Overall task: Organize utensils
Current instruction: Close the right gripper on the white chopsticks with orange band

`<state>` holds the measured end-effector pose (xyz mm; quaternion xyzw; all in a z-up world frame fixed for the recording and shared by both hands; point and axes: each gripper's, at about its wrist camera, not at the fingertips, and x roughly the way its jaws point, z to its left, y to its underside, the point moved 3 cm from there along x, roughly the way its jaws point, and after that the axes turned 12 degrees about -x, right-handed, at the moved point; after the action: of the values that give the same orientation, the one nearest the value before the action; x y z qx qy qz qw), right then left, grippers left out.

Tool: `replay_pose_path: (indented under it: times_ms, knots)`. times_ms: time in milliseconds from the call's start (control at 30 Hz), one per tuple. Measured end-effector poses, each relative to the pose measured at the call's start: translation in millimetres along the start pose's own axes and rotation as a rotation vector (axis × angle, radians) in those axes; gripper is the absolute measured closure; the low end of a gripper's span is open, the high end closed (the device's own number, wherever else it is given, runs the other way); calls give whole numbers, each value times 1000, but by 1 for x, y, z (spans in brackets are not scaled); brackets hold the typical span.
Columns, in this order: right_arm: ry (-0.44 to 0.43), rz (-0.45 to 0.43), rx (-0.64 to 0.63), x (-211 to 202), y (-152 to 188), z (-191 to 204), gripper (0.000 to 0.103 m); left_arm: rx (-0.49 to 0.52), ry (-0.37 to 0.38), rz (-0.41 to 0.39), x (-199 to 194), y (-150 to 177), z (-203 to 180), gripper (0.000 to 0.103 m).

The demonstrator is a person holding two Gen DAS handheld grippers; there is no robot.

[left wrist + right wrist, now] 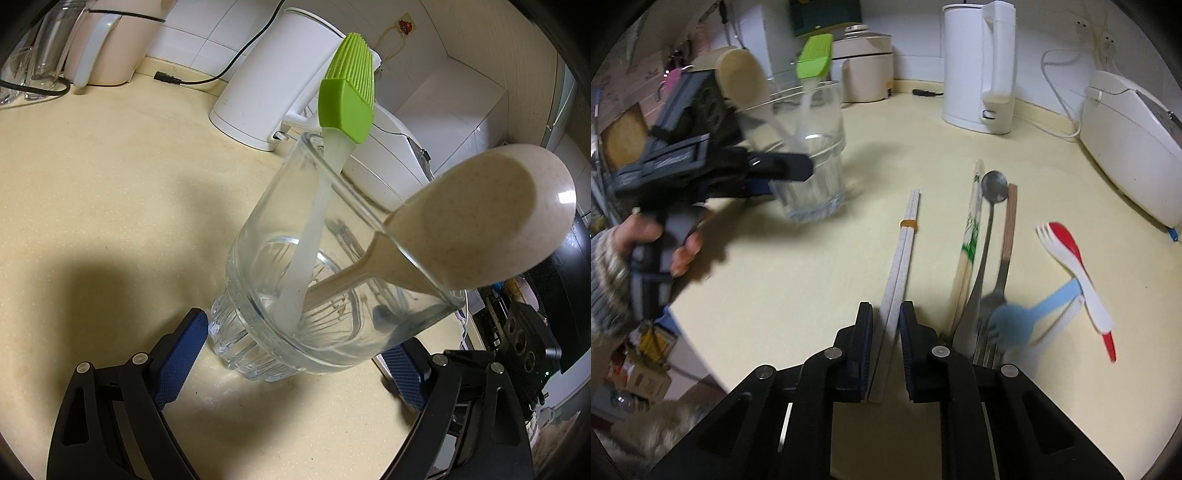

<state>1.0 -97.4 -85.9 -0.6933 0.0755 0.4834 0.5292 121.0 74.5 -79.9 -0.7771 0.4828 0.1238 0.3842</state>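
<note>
A clear glass (243,258) stands on the beige counter with a green silicone brush (345,92) and a beige speckled spoon (480,221) in it. My left gripper (295,336) is shut on the lower part of the glass, a blue pad on each side. The right wrist view shows that gripper (783,170) on the glass (816,177). My right gripper (886,310) is shut on a banded pair of white chopsticks (905,247) that lies on the counter. Beside them lie sleeved wooden chopsticks (971,236), a metal spoon (994,186), a brown-handled fork (1008,229), a blue spork (1015,317) and a red-and-white spork (1071,251).
A white kettle (979,66) stands at the back with its cord. A white rice cooker (1134,147) sits at the right. The counter's edge (683,332) drops off at the left, where a hand in a knitted sleeve (646,236) holds the left gripper.
</note>
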Motion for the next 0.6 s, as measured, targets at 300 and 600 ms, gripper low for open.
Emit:
replay_pose_path:
  times_ms: [300, 600]
  knots:
    - [66, 26, 33, 4, -7, 1, 76, 0, 0, 0, 0, 0, 0, 10]
    - [63, 48, 101, 44, -51, -24, 74, 0, 0, 0, 0, 0, 0, 10]
